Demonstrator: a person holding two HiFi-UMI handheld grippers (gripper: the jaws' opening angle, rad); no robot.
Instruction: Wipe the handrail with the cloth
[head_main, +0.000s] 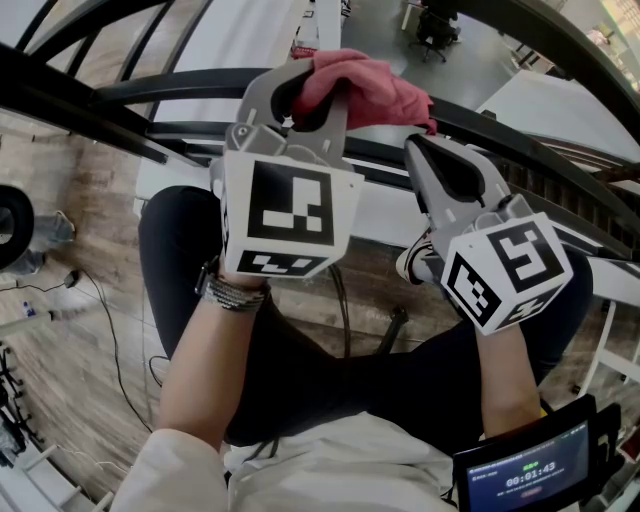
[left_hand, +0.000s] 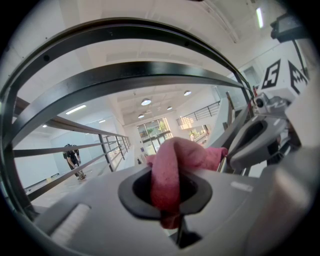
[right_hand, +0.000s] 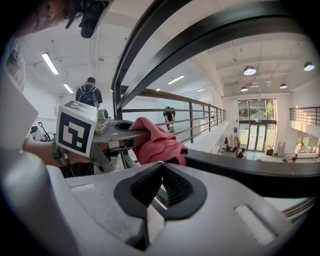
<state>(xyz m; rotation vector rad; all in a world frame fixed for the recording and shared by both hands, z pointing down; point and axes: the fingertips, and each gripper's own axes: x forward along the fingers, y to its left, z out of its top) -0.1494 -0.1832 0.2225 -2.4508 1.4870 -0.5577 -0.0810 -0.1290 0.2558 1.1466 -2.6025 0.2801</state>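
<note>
Your left claw (head_main: 318, 98) grips the pink cloth (head_main: 375, 85) at the handrail (right_hand: 260, 175) just ahead. Your right claw (right_hand: 160, 172) sits closed and empty. Wiping step, I judge: next, drag the cloth along the rail.

Left gripper (head_main: 318, 95) jaws clamped; right gripper (head_main: 422, 152) beside it, jaws together.

The cloth (head_main: 368, 84) (left_hand: 167, 167) (right_hand: 157, 143) is pink-red and soft, bunched into a crumpled wad and pinched between the 2 jaws of the left gripper (head_main: 318, 82). Its loose end rests on top of the handrail (head_main: 170, 88) (right_hand: 250, 172), a dark, smooth, gently curved bar.
</note>
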